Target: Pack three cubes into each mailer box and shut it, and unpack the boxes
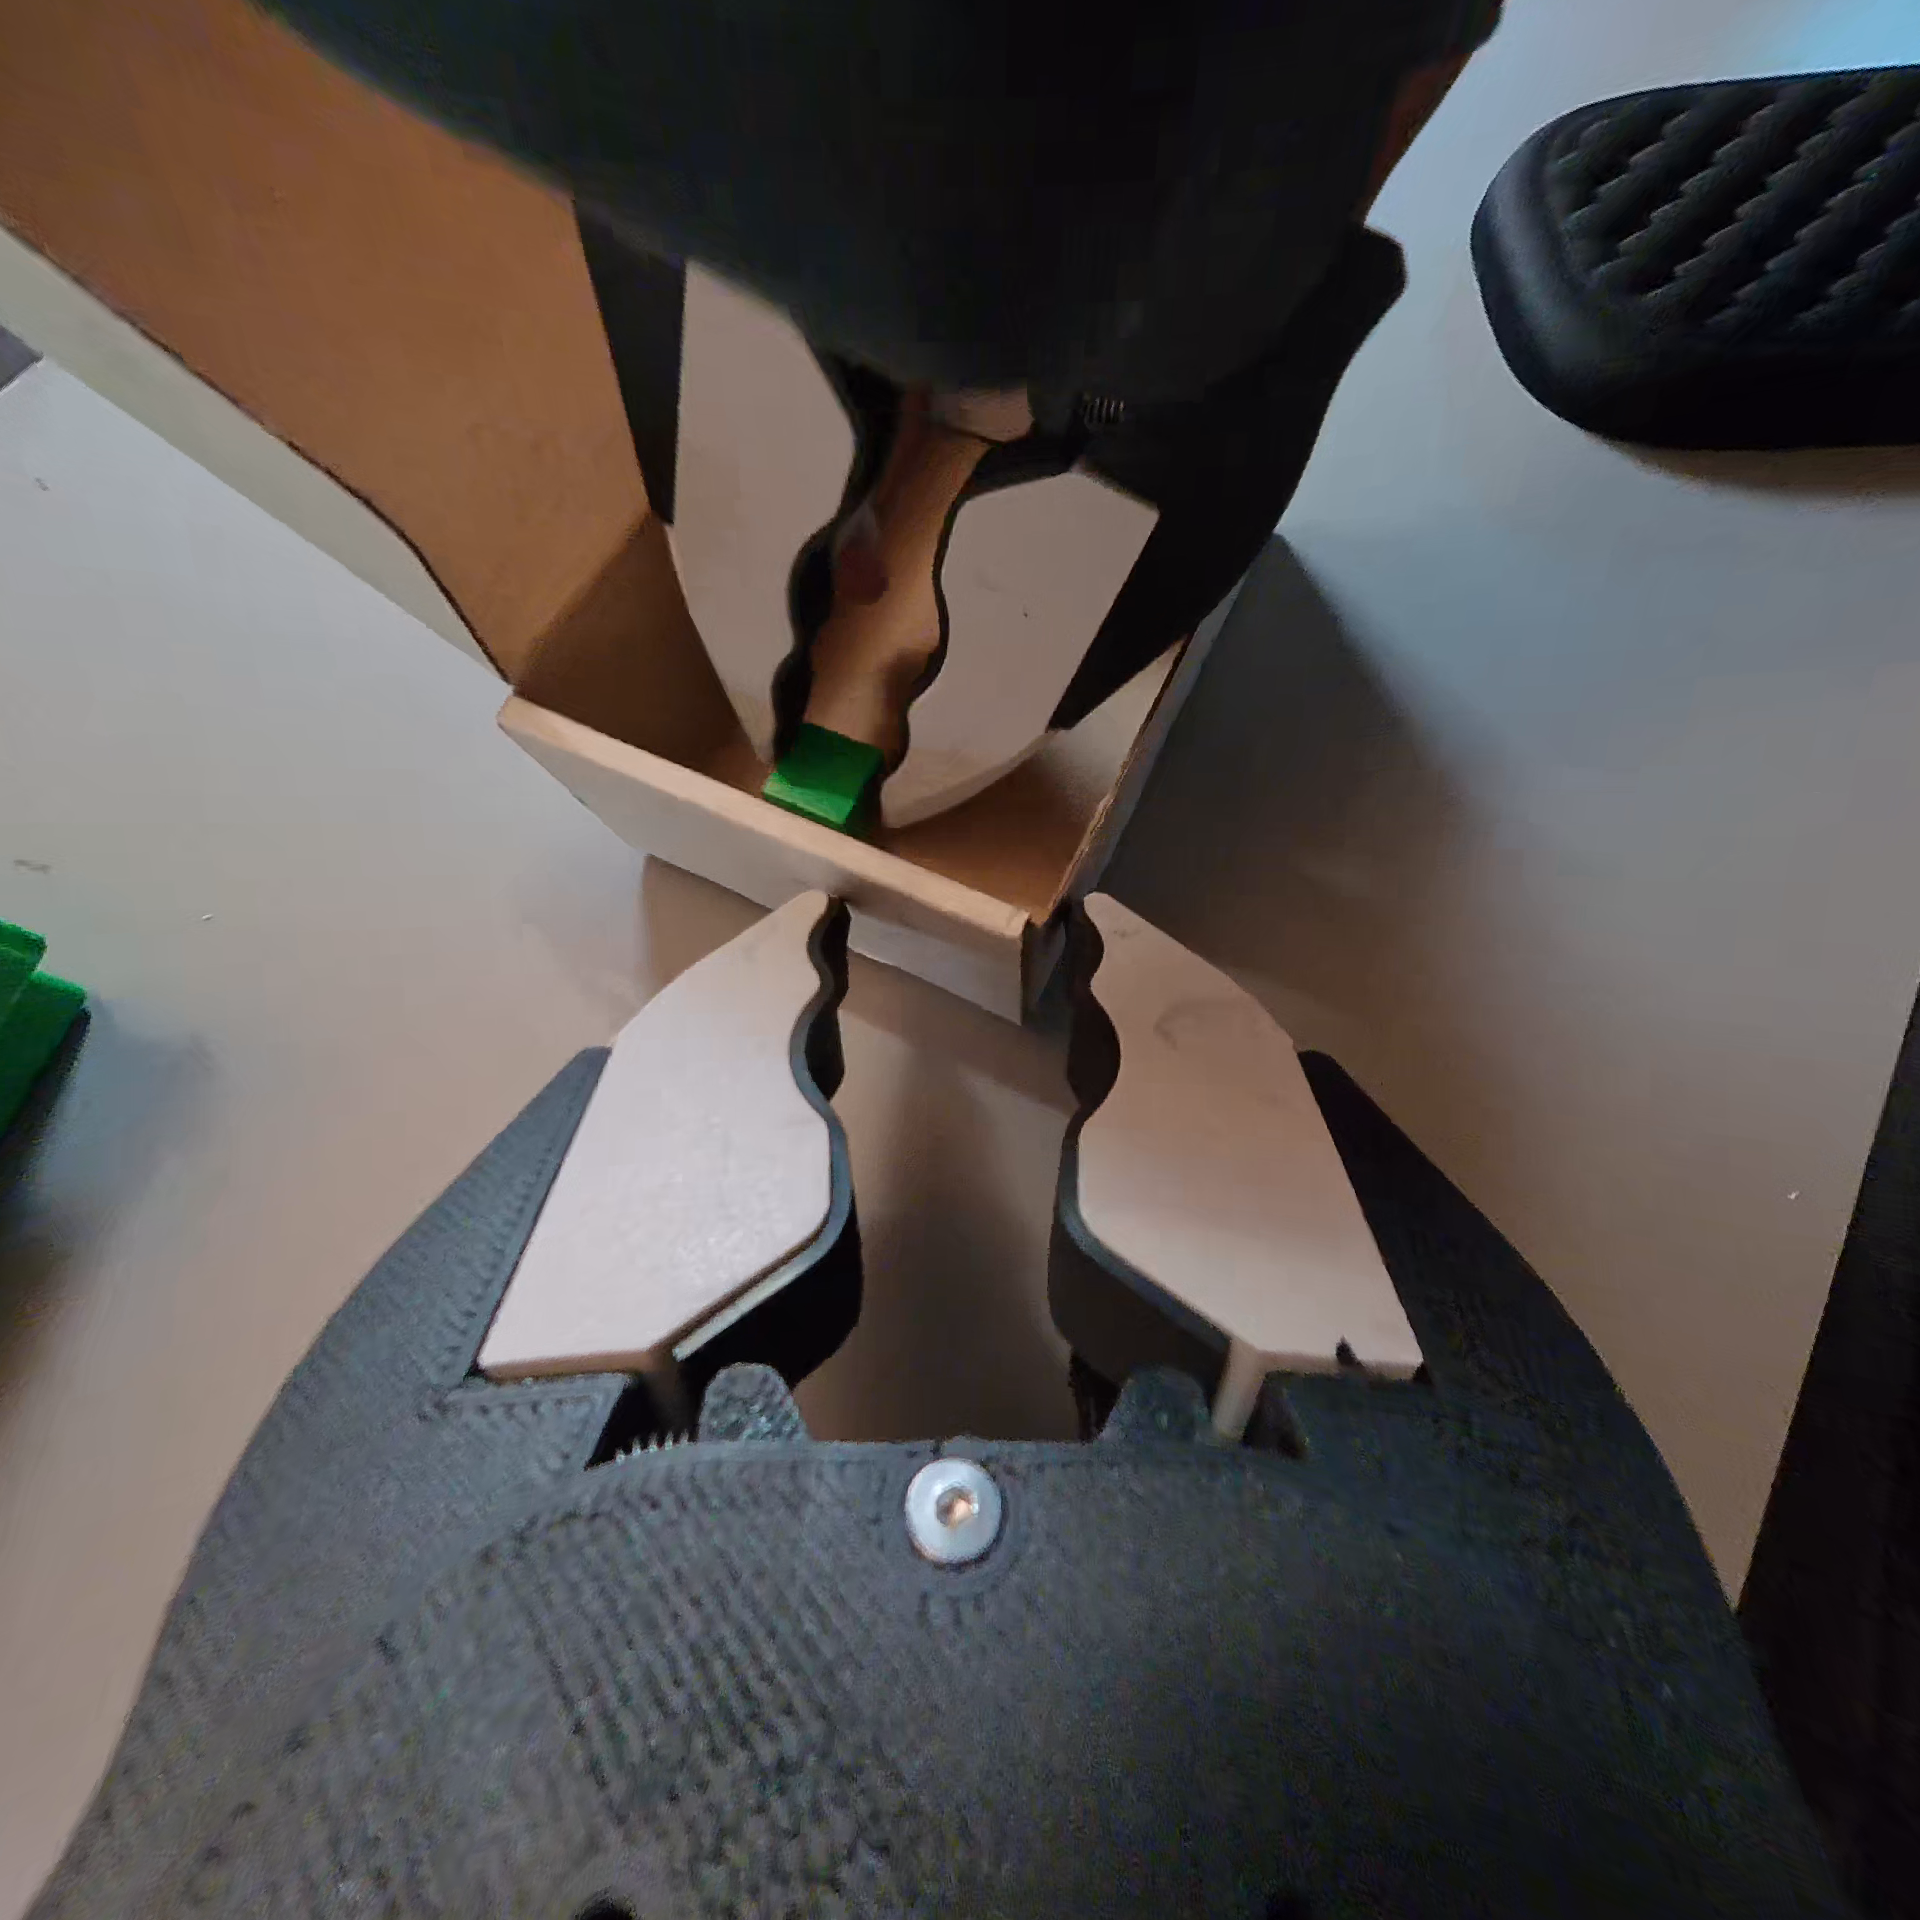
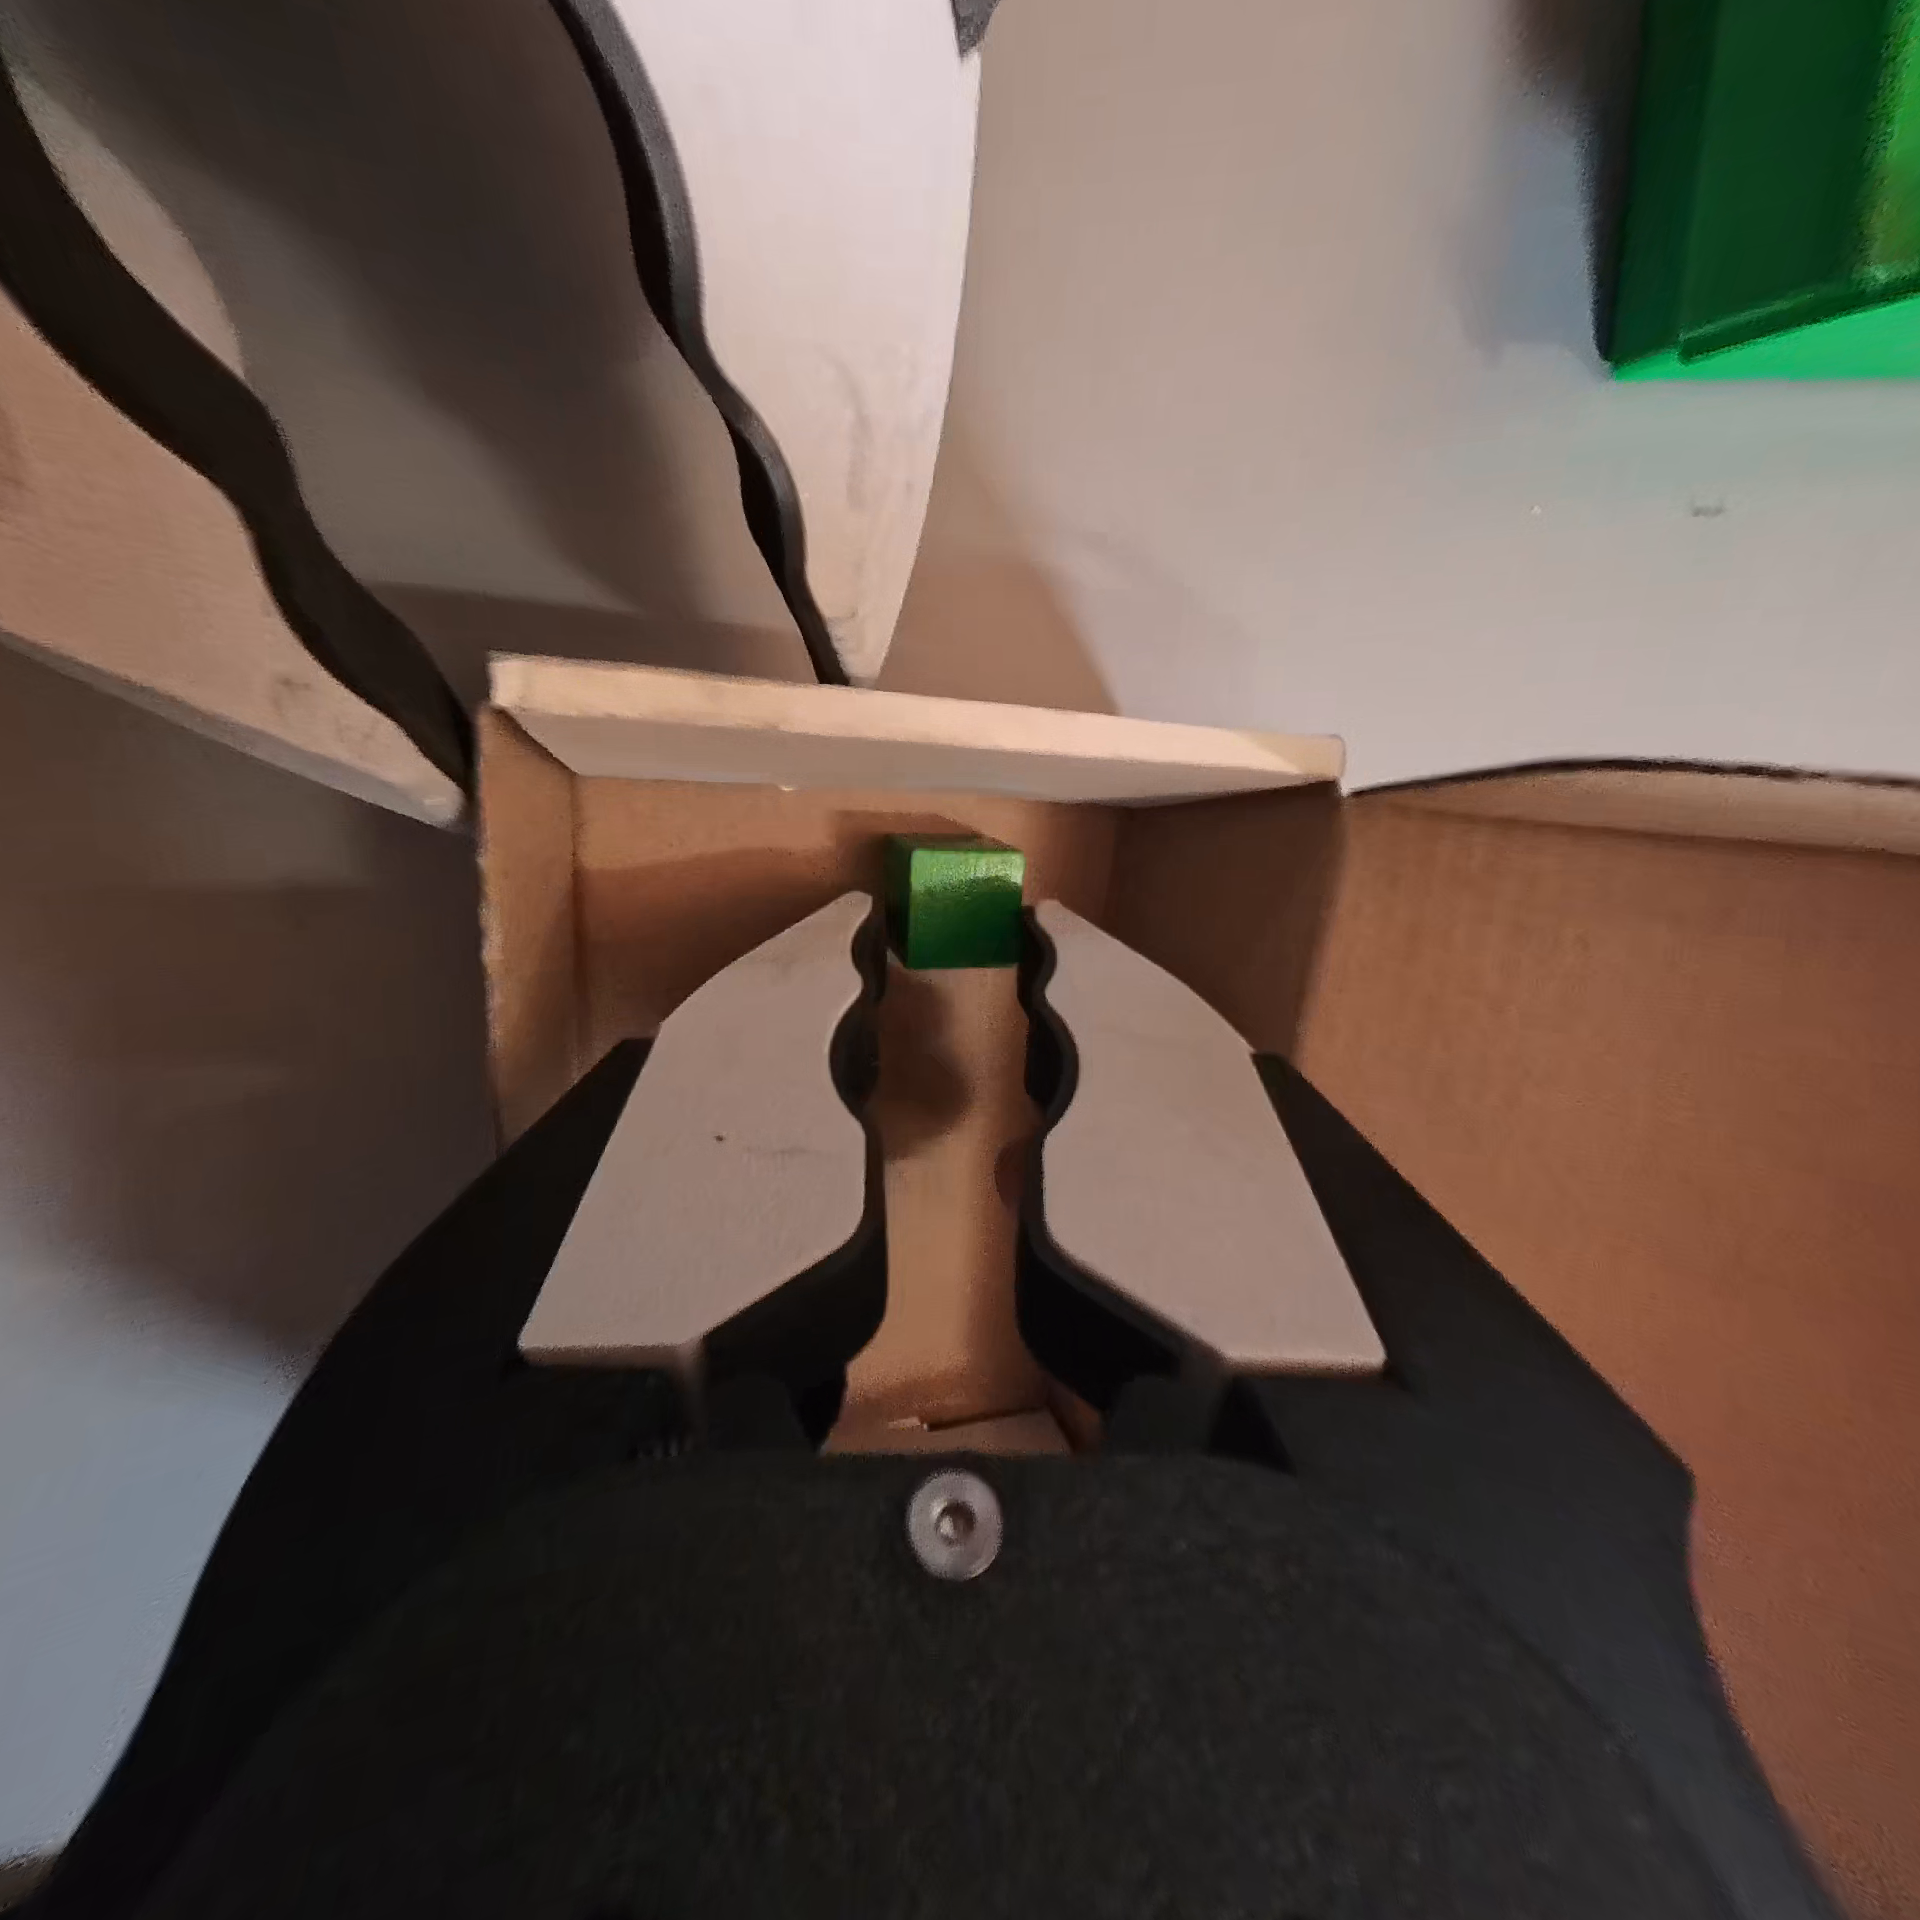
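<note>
We hold a small green cube (image 2: 954, 906) with our right gripper (image 2: 954, 920), pinched between the two fingertips. The cube sits low in the middle of the right wrist view, inside the open mailer box (image 2: 1049, 753), close to its far wall. In the left wrist view it shows in the middle of the frame, down in the box (image 1: 727, 821).

Our left gripper (image 1: 951, 914) has its fingers apart and holds nothing. Its tips sit right at the near wall of the box, maybe touching it. We cannot tell if the cube is going in or coming out.

To do this well, we keep the box from sliding and move the cube straight and slowly, away from the walls.

A cube has no long side. Its flat faces line up with the box walls.

A green thing (image 2: 1766, 187) lies in the upper right of the right wrist view.
</note>
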Action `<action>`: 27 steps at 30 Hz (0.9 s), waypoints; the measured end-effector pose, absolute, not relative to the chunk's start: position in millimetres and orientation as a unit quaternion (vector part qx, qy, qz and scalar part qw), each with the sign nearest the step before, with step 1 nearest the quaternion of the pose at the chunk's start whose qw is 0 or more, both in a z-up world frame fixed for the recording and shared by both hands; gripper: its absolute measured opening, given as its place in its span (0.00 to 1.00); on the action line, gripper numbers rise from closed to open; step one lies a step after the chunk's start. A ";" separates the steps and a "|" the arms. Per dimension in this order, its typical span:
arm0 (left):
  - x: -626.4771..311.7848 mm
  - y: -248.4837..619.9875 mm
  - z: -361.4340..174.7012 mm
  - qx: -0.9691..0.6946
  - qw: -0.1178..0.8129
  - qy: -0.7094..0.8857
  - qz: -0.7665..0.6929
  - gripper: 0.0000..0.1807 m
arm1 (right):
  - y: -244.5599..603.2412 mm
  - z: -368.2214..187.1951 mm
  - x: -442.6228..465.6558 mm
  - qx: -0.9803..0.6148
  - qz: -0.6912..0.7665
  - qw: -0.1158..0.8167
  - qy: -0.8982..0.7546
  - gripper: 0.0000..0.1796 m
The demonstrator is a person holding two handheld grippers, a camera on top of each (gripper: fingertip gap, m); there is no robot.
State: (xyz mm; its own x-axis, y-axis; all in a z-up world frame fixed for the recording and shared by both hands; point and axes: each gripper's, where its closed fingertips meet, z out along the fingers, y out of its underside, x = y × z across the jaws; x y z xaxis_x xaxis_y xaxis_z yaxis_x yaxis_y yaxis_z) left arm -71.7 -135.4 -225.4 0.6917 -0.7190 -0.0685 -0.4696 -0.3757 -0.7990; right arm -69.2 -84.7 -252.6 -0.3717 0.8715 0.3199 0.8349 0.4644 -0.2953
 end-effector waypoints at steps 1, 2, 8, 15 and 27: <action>-72.1 -134.9 -225.3 -0.817 0.424 0.362 -0.147 0.21 | -85.6 -249.9 -70.4 -0.515 0.047 0.225 -0.826 0.12; -72.5 -134.5 -225.0 -0.818 0.425 0.360 -0.148 0.21 | -85.4 -244.4 -71.2 -0.515 0.051 0.234 -0.823 0.12; -73.0 -134.0 -224.2 -0.817 0.428 0.357 -0.147 0.23 | -75.0 -171.3 -48.7 -0.541 0.100 0.287 -0.784 0.12; -73.4 -134.2 -207.8 -0.797 0.466 0.343 -0.172 0.32 | 16.5 -88.9 53.3 -0.613 0.007 0.363 -0.701 0.12; -72.3 -132.0 -192.6 -0.768 0.516 0.340 -0.167 0.33 | 138.0 -208.3 187.4 -0.734 -0.101 0.189 -0.644 0.12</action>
State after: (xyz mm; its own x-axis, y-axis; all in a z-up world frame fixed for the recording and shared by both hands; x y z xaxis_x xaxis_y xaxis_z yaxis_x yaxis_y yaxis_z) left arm -72.3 -132.0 -192.6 0.7136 -0.6941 -0.0947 -0.3504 -0.2366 -0.9062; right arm 187.4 138.0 -208.3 0.1493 0.9076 0.3924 0.9842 -0.0983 -0.1470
